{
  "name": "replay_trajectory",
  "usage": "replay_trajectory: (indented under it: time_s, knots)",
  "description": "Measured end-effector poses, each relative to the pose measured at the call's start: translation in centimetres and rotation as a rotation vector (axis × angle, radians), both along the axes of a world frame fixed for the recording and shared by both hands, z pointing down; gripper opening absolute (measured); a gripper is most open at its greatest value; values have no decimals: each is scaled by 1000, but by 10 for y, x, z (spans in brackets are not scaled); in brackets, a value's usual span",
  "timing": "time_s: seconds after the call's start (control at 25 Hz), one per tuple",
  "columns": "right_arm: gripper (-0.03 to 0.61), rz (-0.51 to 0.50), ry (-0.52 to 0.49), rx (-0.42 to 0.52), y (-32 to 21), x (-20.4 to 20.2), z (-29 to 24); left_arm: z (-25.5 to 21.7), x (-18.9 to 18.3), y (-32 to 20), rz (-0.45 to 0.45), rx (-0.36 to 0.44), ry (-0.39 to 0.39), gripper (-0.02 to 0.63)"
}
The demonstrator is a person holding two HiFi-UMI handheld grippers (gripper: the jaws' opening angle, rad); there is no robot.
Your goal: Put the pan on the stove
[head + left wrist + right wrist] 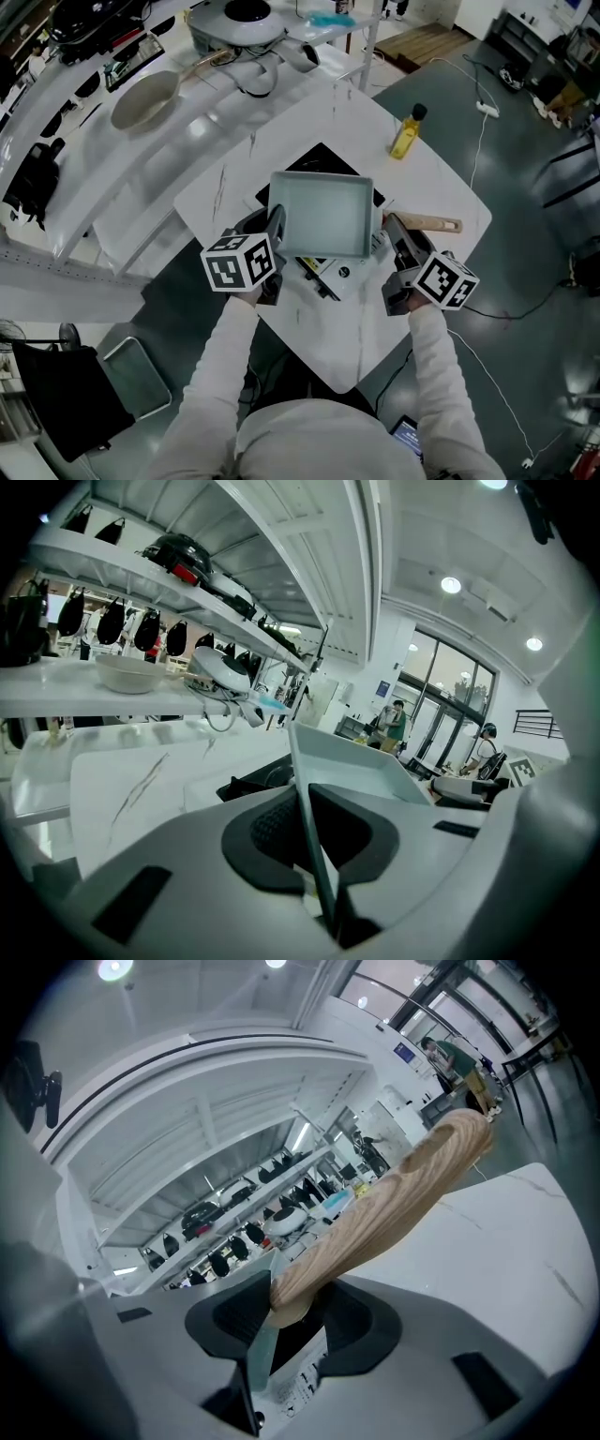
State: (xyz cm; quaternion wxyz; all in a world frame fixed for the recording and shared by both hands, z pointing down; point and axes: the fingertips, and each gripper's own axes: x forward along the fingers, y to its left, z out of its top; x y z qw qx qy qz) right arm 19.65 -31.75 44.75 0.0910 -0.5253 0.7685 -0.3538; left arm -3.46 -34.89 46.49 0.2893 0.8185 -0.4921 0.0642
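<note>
pan (322,214): I see a square, shallow, pale grey-green pan with straight walls and a light wooden handle (439,224).
position: over the black stove (323,156) on the white surface (441,183); I can't tell whether it touches.
left tongs (278,228): clamped on the pan's left wall.
right tongs (395,236): clamped on the handle's root.

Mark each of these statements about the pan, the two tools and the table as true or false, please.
1. The left tool is shut on the wall of the pan. True.
2. The right tool holds a spoon. False: it is shut on the pan's wooden handle.
3. The pan is round. False: it is square.
4. A yellow bottle stands on the table. True.
5. The pan is empty. True.
</note>
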Motion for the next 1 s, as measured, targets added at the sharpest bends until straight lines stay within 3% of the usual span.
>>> replay_trajectory:
  time_s: [0.52,1.0]
  knots:
    - [181,-6,-9,-29,-40,7,12,10,8,-38,-3,-25,-5,29]
    - [183,-1,-27,-51,-48,11,19,21,13,-40,19,-59,-17,31]
